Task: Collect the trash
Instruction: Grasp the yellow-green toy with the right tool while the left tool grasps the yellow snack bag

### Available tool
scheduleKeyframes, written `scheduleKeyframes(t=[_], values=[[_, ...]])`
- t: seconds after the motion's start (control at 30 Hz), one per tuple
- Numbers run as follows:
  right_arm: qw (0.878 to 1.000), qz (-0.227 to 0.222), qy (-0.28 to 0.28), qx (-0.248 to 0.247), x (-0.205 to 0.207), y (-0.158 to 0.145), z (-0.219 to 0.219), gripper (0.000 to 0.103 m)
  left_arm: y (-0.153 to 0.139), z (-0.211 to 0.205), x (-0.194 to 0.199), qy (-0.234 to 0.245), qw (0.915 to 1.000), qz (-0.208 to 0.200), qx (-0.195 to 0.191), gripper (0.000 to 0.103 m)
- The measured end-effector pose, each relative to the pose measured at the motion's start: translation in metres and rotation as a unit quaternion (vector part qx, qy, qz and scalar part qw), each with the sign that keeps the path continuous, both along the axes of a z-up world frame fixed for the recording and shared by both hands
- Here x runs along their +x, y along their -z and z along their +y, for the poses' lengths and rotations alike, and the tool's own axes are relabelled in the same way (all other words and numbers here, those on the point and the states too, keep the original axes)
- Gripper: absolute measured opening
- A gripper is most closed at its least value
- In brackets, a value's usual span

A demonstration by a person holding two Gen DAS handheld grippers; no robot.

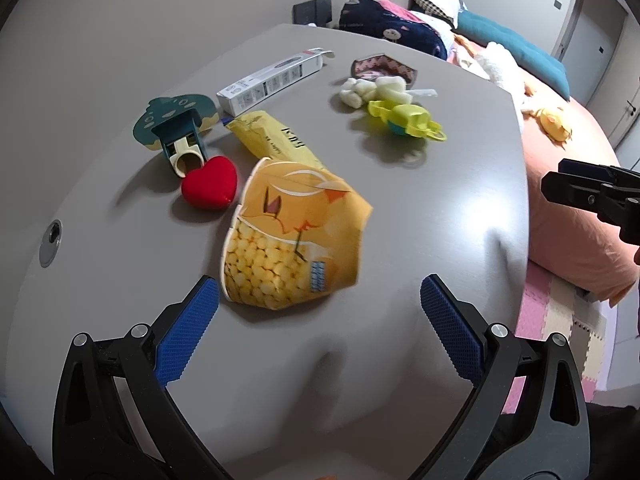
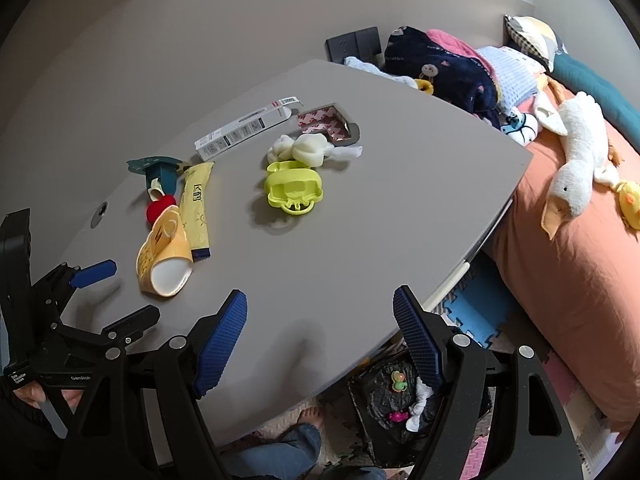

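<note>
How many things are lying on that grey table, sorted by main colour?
Yellow or orange: 3 (snack cup, long sachet, plastic toy)
White: 2 (long box, wadding)
Red: 1 (heart)
Teal: 1 (clip)
Pink: 1 (wrapper)
Total: 8

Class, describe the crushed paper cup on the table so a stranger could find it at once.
Start at the grey table beside the bed. At the edge nearest the open left gripper lies the crushed paper cup, tipped on its side, next to a red heart. Only it is orange-yellow, printed with round puffed snacks.
</note>
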State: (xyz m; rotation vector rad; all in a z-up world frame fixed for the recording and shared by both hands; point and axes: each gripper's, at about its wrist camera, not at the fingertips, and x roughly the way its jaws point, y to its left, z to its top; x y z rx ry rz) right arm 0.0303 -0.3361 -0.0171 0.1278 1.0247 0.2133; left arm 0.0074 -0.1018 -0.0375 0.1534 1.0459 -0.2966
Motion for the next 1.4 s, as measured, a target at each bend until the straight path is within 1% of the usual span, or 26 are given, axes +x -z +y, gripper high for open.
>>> scheduleKeyframes(t=[0.33, 0.63, 0.67, 0.73, 0.77, 1.03, 1.17, 1.37, 1.4], values=[[1.0, 0.018, -0.007, -0.002, 0.031, 0.013, 0.018, 0.076, 0.014, 0.011, 0.029, -0.001, 0.9997, 0.014, -0.019, 0.097], [0.999, 0.029, -0.019, 0.001, 0.064, 0.026, 0.036, 0.076, 0.026, 0.014, 0.045, 0.005, 0.9994, 0.027, -0.019, 0.097], [0.999, 0.03, -0.02, 0.001, 0.068, 0.028, 0.038, 0.076, 0.027, 0.014, 0.047, 0.007, 0.9995, 0.026, -0.018, 0.097], [0.999, 0.031, -0.023, 0.0, 0.076, 0.03, 0.042, 0.076, 0.027, 0.014, 0.047, 0.009, 0.9996, 0.022, -0.018, 0.089], [0.999, 0.032, -0.024, 0.0, 0.08, 0.033, 0.043, 0.076, 0.027, 0.015, 0.048, 0.011, 0.9994, 0.023, -0.022, 0.082], [0.999, 0.039, -0.021, -0.003, 0.11, 0.049, 0.047, 0.076, 0.02, 0.023, 0.045, 0.006, 0.9996, 0.005, -0.028, 0.082], [0.999, 0.042, -0.018, -0.005, 0.116, 0.054, 0.05, 0.076, 0.014, 0.03, 0.044, -0.003, 0.9995, 0.0, -0.03, 0.082], [0.999, 0.037, -0.024, -0.013, 0.122, 0.057, 0.054, 0.076, 0.014, 0.034, 0.044, -0.012, 0.9995, -0.001, -0.029, 0.082], [0.999, 0.038, -0.025, -0.012, 0.122, 0.057, 0.055, 0.069, 0.014, 0.034, 0.044, -0.014, 0.9994, -0.002, -0.031, 0.082]])
